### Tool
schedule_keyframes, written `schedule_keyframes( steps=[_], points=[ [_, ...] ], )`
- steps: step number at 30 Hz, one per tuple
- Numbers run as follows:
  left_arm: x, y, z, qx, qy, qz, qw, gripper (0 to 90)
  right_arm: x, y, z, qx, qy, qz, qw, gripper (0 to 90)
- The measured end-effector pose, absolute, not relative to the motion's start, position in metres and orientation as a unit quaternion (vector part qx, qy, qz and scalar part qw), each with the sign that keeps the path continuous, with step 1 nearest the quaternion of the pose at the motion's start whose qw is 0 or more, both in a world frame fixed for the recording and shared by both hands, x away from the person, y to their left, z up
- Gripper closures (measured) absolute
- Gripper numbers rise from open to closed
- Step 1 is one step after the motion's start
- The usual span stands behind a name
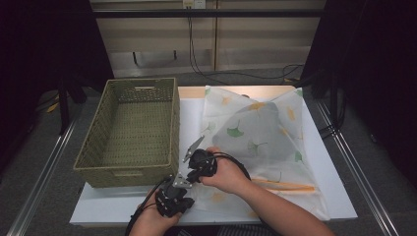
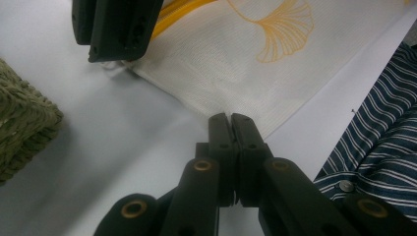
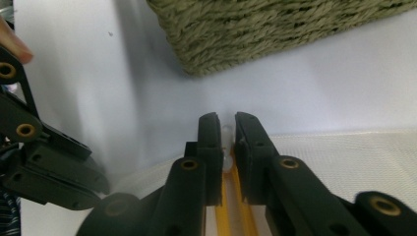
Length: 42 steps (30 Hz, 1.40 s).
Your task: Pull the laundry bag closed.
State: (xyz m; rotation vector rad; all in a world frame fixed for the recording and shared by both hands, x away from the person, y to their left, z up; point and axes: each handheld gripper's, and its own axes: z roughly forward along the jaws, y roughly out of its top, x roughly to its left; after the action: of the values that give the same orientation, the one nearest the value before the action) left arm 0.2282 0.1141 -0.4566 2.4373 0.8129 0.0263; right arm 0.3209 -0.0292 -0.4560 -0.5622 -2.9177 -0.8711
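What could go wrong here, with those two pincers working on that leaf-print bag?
The right gripper pinches just the small zipper pull at the end of the yellow zipper; it might slip out. The left gripper clamps only the thin bag edge, which could tear or pull free. The basket sits close, so a jerk might knock it.

Sheer mesh cloth bag point(image 1: 255, 132), rough woven basket point(image 1: 133, 132).
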Motion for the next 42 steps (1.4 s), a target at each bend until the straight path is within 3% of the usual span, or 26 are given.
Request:
schedule_keyframes(
  steps=[7,12,42],
  points=[
    [0.228,0.114,-0.457,0.91,0.303,0.009,0.283,88.5,0.321,-0.02,-0.458,-0.173,-0.944,-0.282,0.012,72.1],
    [0.228,0.115,-0.457,0.91,0.302,0.009,0.284,88.5,0.318,-0.017,-0.459,-0.169,-0.949,-0.266,-0.009,84.2],
    [0.227,0.113,-0.457,0.907,0.309,0.009,0.285,88.5,0.316,-0.06,-0.439,-0.195,-0.929,-0.314,0.015,89.9]
  ],
)
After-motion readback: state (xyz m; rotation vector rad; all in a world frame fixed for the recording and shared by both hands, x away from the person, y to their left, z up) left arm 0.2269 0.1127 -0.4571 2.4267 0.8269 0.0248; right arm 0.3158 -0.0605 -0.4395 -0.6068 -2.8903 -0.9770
